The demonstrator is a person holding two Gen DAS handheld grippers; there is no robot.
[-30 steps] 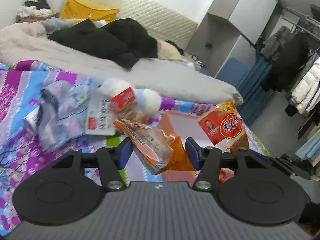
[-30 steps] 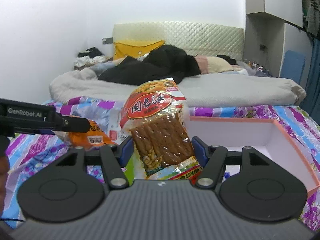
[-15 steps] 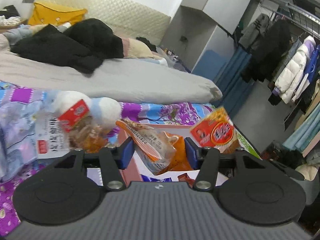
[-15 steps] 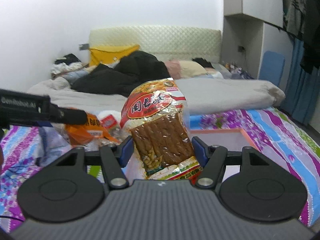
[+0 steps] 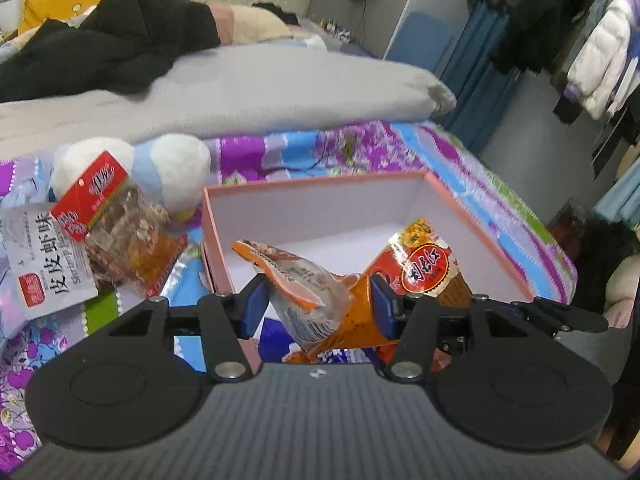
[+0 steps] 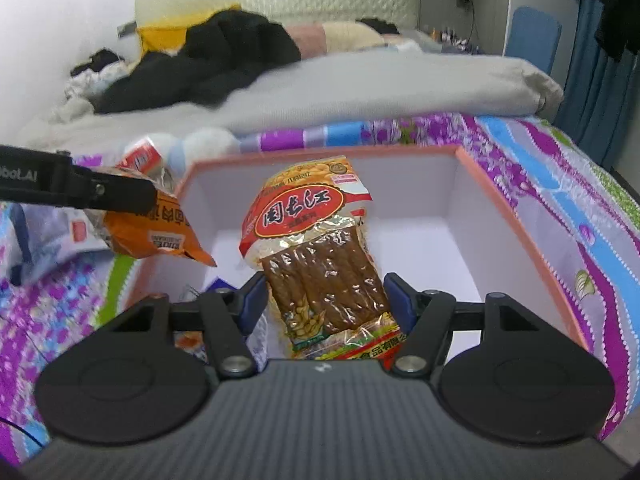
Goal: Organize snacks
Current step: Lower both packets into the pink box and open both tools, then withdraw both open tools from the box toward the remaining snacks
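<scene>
My left gripper (image 5: 318,302) is shut on an orange snack bag (image 5: 308,292), held over the near left corner of a pink-rimmed white box (image 5: 320,192). In the right wrist view that same orange snack bag (image 6: 156,232) hangs over the box's left wall under the left gripper's black finger. My right gripper (image 6: 326,300) is shut on a red-labelled pack of brown tofu sticks (image 6: 316,256), upright above the inside of the pink-rimmed box (image 6: 500,200). The tofu pack (image 5: 424,268) also shows at the right in the left wrist view.
On the flowered bedspread (image 5: 360,148) left of the box lie a red-topped clear snack bag (image 5: 116,224), a white shrimp-flavour bag (image 5: 44,256) and a white and blue plush toy (image 5: 168,168). A grey duvet (image 5: 240,88) and black clothes (image 5: 120,40) lie behind. Small packets lie in the box's near end.
Both grippers have carried their packs to the right and downward, from beside the box to over its inside. The box now fills the middle of both views. Both grips are unchanged.
</scene>
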